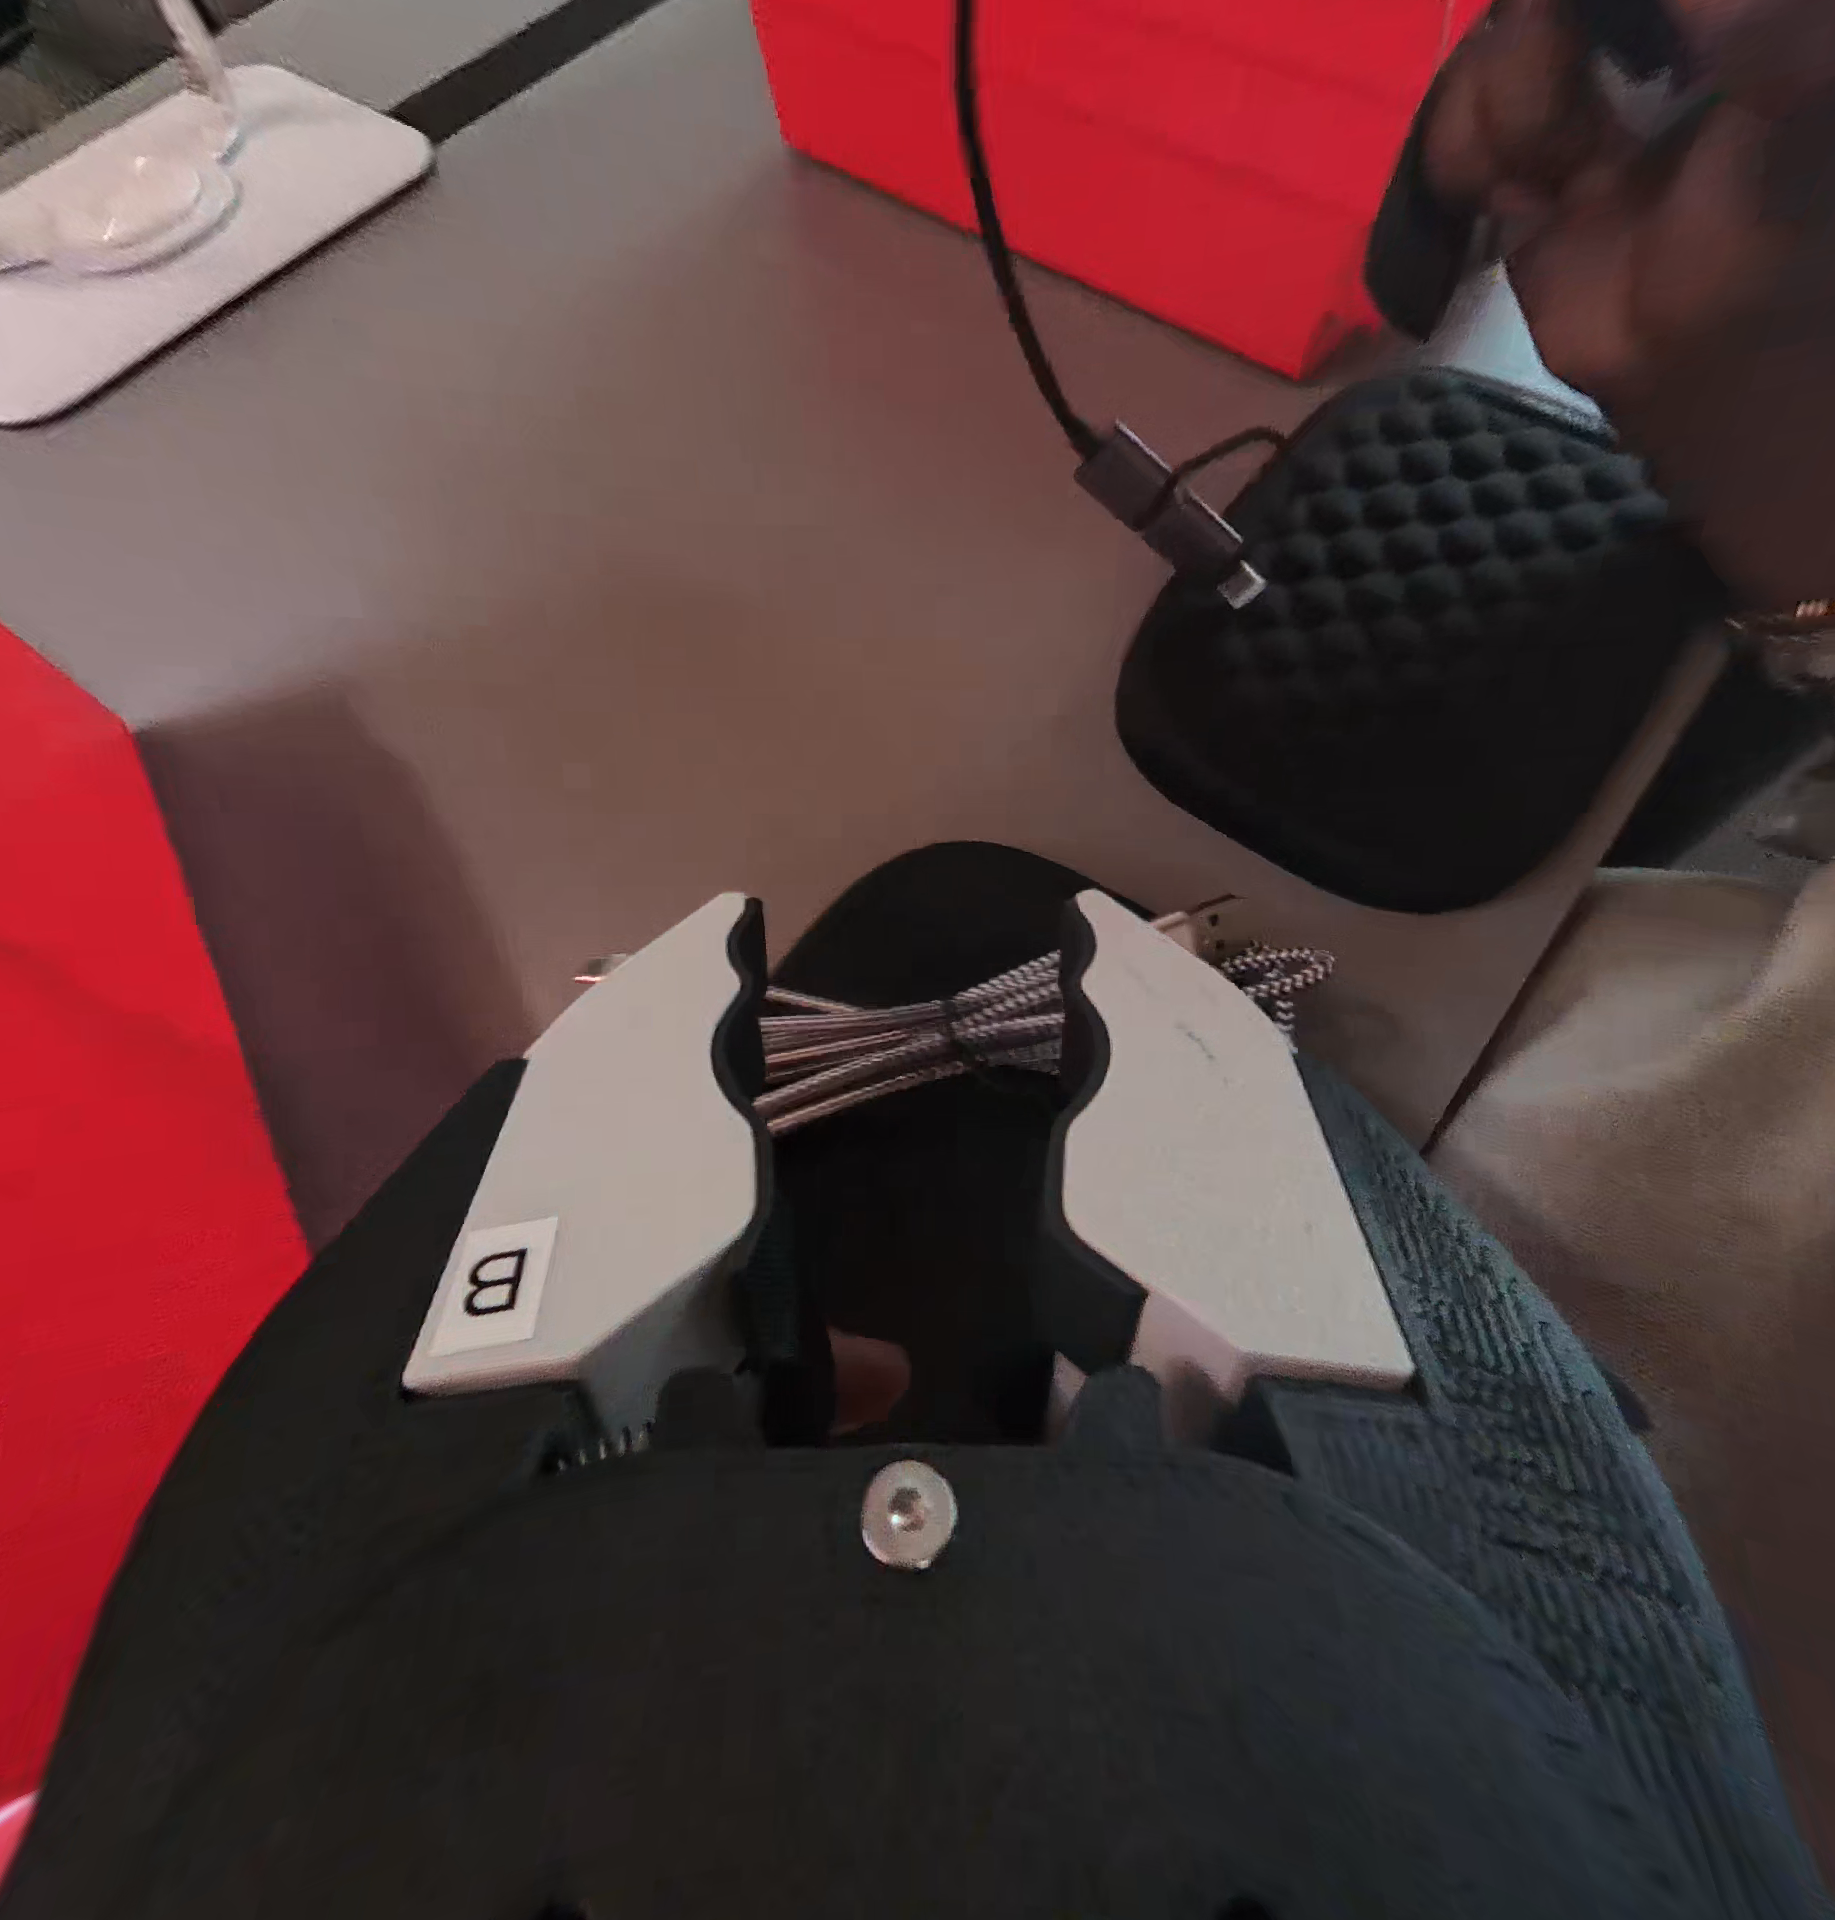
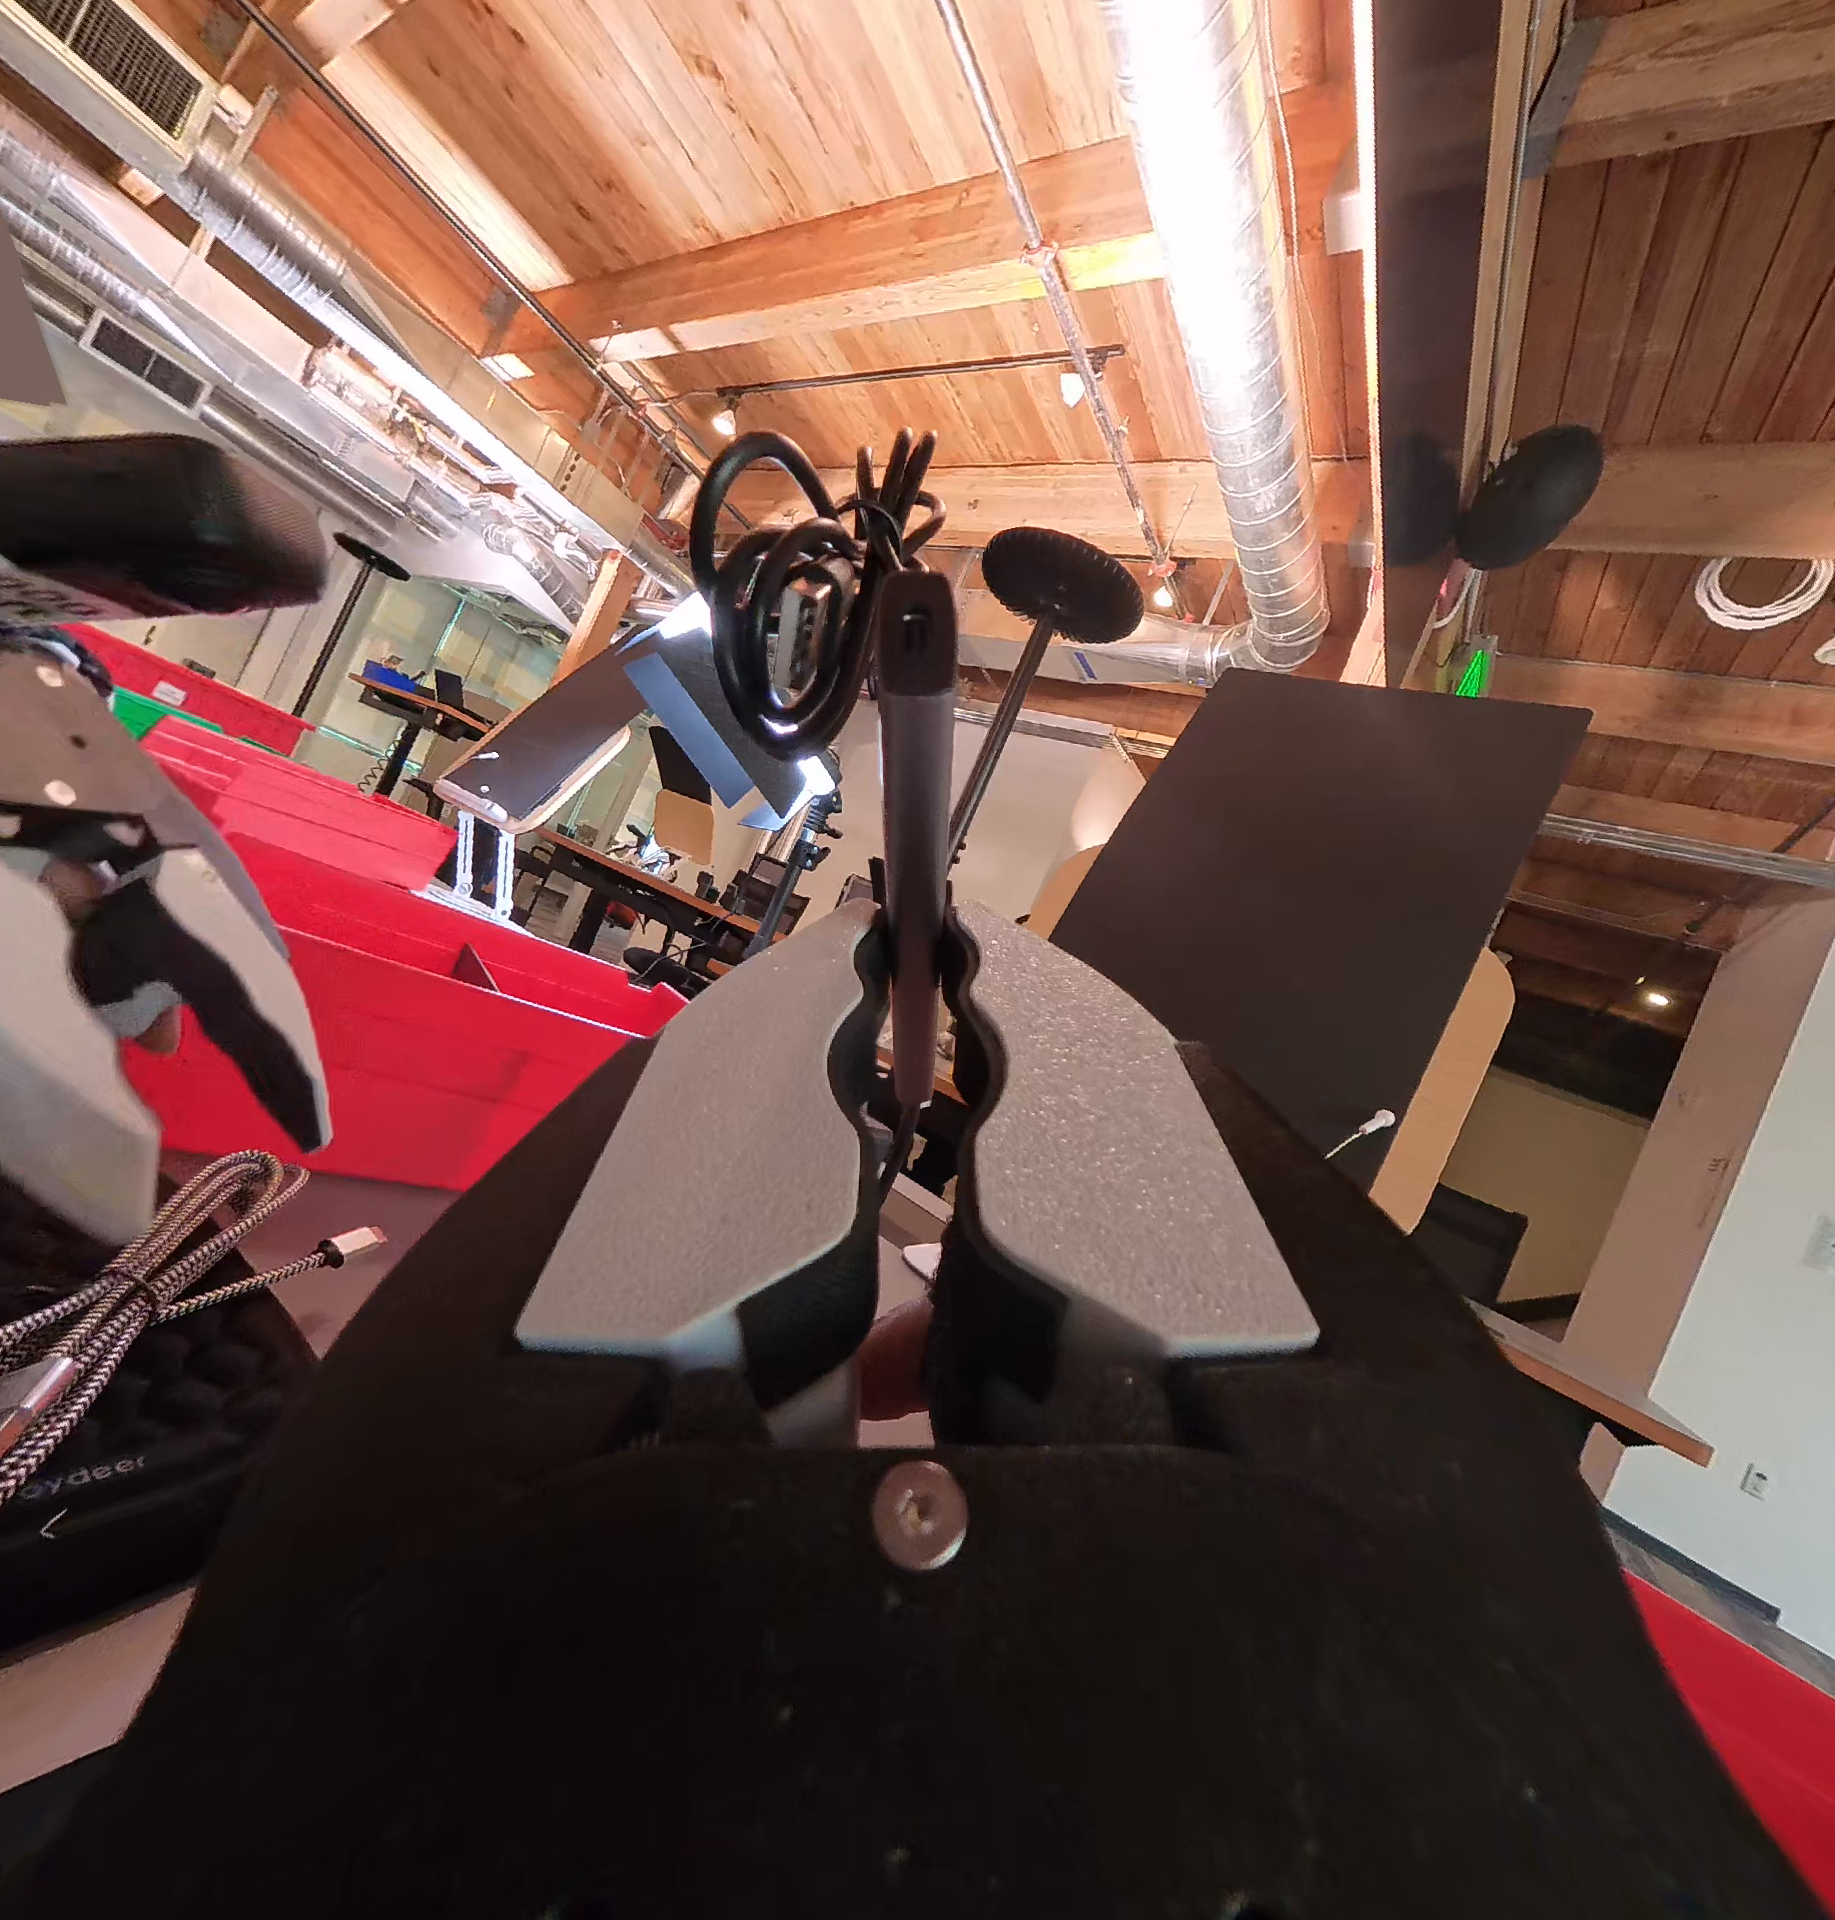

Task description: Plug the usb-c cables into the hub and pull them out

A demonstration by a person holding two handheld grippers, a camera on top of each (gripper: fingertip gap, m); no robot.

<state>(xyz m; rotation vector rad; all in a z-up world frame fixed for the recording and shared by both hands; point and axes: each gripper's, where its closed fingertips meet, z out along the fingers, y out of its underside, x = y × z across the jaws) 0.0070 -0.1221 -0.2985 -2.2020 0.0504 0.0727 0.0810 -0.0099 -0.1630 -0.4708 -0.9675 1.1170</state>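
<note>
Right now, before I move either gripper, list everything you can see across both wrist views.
hub: one, grey, edge-on, clamped in the right gripper, its coiled black lead above.
braided cable bundle: one, grey-white, tied, lying on a black case between the left gripper's fingers.
dangling black cable: one, metal-tipped plug, hanging over the dimpled case.
dimpled case: one, black, table's right.
red bins: several, behind the table.
table: one, grey.
left gripper: open around the bundle.
right gripper: shut on the hub.
</note>
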